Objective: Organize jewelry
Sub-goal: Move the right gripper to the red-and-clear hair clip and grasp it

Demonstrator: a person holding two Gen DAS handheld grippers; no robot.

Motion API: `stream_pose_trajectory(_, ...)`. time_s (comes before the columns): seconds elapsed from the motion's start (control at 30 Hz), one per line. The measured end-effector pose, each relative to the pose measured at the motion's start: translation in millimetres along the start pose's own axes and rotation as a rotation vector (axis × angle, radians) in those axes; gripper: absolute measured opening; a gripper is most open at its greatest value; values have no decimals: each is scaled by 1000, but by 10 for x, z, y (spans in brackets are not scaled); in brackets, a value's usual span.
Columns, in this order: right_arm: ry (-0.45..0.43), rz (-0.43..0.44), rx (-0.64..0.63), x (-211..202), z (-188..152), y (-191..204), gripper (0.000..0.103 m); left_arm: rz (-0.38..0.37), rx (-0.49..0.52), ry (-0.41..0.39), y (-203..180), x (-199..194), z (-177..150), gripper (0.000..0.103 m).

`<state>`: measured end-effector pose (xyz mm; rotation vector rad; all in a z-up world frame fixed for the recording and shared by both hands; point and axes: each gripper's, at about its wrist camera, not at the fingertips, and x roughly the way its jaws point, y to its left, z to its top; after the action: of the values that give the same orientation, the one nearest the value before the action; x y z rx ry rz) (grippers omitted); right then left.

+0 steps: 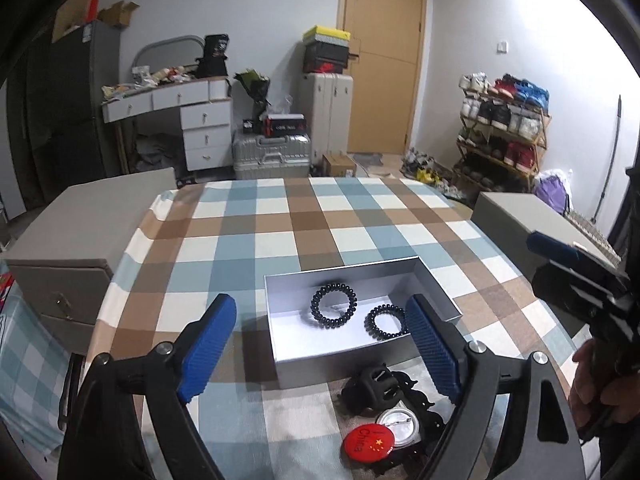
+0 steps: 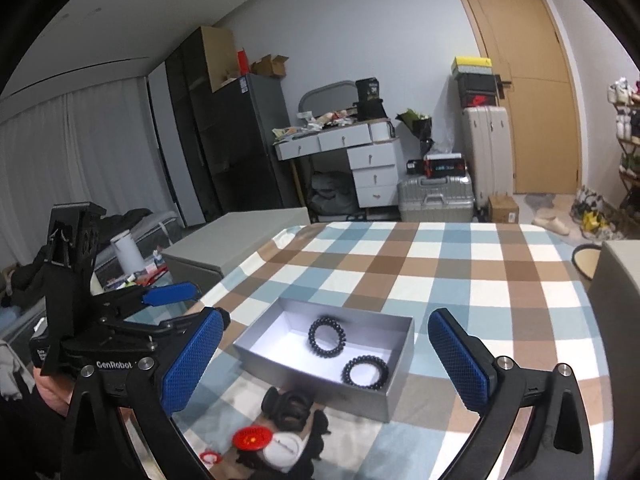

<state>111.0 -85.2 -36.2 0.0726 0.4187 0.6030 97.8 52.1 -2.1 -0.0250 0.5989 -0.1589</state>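
Observation:
A grey open box (image 1: 282, 292) (image 2: 256, 354) sits on the checked tablecloth and holds two black coil bracelets (image 1: 334, 305) (image 1: 387, 321), which also show in the right wrist view (image 2: 326, 336) (image 2: 365, 372). In front of the box lie a black claw clip (image 1: 374, 390) (image 2: 290, 404), a red badge (image 1: 367, 442) (image 2: 252, 438) and a white badge back (image 1: 400, 424) (image 2: 284, 450). My left gripper (image 1: 326, 354) is open and empty above the box's near edge. My right gripper (image 2: 326, 364) is open and empty over the box.
The checked table (image 1: 304, 220) stretches beyond the box. Grey cabinets (image 1: 76, 236) (image 1: 532, 216) flank it. The right gripper shows at the right edge of the left wrist view (image 1: 580, 272); the left gripper shows in the right wrist view (image 2: 120, 320). A small red ring (image 2: 211, 457) lies near the front edge.

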Motion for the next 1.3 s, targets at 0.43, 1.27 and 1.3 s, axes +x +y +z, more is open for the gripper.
stream_pose_trajectory(0.43, 39, 30, -23, -365, -522, 152, 103, 32, -89, -6, -3, -147, -496, 101)
stream_pose_trajectory(1.27, 269, -3, 91, -112, -1374, -71, 61, 81, -105, 176, 144, -209, -1164, 101)
stream_pose_trajectory(1.3, 270, -1, 94, -110, -1374, -74, 58, 80, -104, 175, 156, -223, -1168, 101)
